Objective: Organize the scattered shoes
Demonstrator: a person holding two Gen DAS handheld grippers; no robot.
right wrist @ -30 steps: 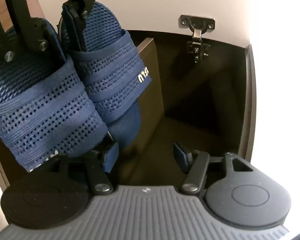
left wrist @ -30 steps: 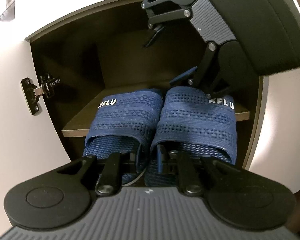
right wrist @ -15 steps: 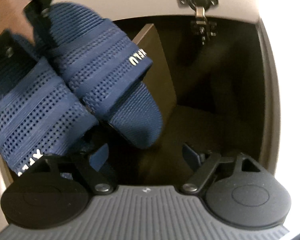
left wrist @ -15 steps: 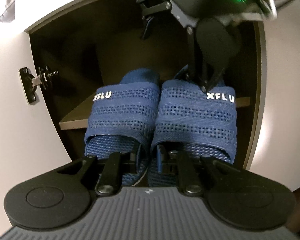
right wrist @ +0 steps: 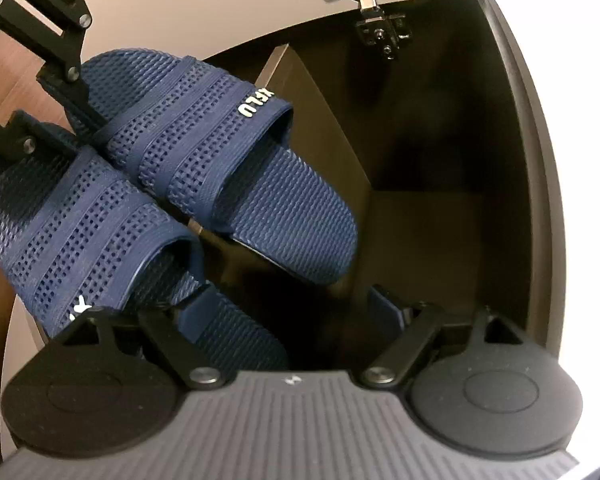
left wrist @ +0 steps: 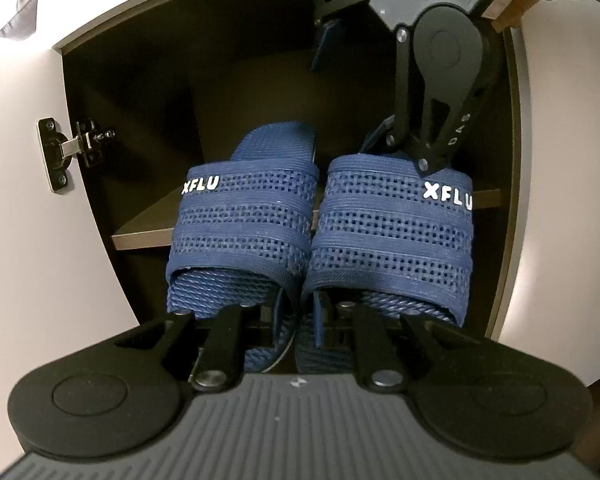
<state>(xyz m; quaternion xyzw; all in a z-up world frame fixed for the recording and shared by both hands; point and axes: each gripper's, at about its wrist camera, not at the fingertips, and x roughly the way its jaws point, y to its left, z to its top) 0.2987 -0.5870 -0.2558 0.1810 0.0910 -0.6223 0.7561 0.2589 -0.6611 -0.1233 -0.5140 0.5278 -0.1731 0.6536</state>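
Left gripper (left wrist: 298,320) fingers pinched both slippers (left wrist: 320,220) at the heels (right gripper (right wrist: 288,312) fingers spread, empty); best slid level toward 12 o'clock onto the shelf (left wrist: 148,228)

L gripper (left wrist: 300,320) jaws nearly closed, pinching; R gripper (right wrist: 288,312) jaws wide apart, angled down.

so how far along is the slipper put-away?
Done: cabinet is open. In hand: left claw pinches both blue slippers together at the shelf; right claw is open, one finger against the right slipper. Left: set them down, release.
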